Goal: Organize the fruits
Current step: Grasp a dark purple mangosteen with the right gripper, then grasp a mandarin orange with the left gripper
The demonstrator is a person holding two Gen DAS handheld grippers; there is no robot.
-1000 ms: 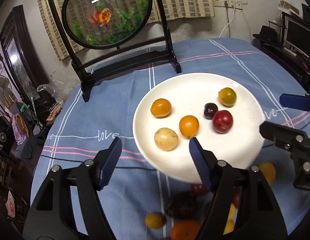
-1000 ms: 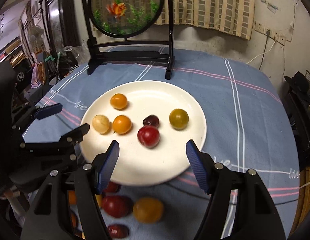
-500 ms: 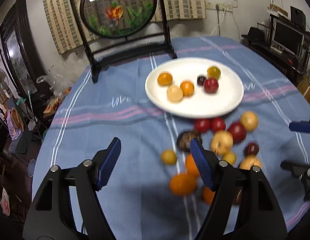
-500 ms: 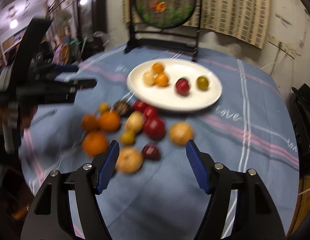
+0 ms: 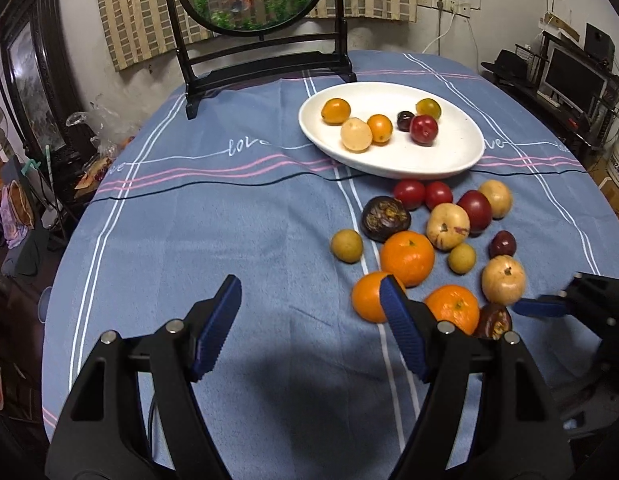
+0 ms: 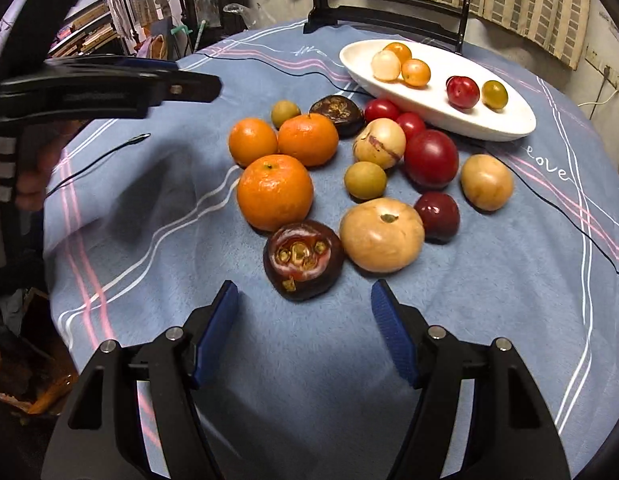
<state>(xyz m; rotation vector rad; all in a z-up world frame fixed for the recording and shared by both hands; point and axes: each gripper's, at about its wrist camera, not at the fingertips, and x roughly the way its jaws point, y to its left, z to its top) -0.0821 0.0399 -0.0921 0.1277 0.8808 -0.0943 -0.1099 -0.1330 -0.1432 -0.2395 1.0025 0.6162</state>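
A white oval plate (image 5: 461,156) (image 6: 505,128) holds several small fruits, among them a red plum (image 5: 423,129) (image 6: 462,92). In front of it a loose pile lies on the blue cloth: three oranges (image 5: 407,258) (image 6: 274,192), dark mangosteens (image 5: 385,219) (image 6: 303,259), red tomatoes (image 5: 408,193), pale yellow fruits (image 6: 381,234). My left gripper (image 5: 311,322) is open and empty, left of the pile. My right gripper (image 6: 303,336) is open and empty, just short of the near mangosteen.
A round fish picture on a black stand (image 5: 265,52) is at the table's back. A thin black cable (image 5: 229,188) crosses the cloth. The left gripper's body (image 6: 109,88) shows at the upper left of the right wrist view. Shelves and clutter surround the table.
Both grippers have pulled back from above the plate toward the table's near side. The fruit pile now lies ahead of them. Jaws stay open.
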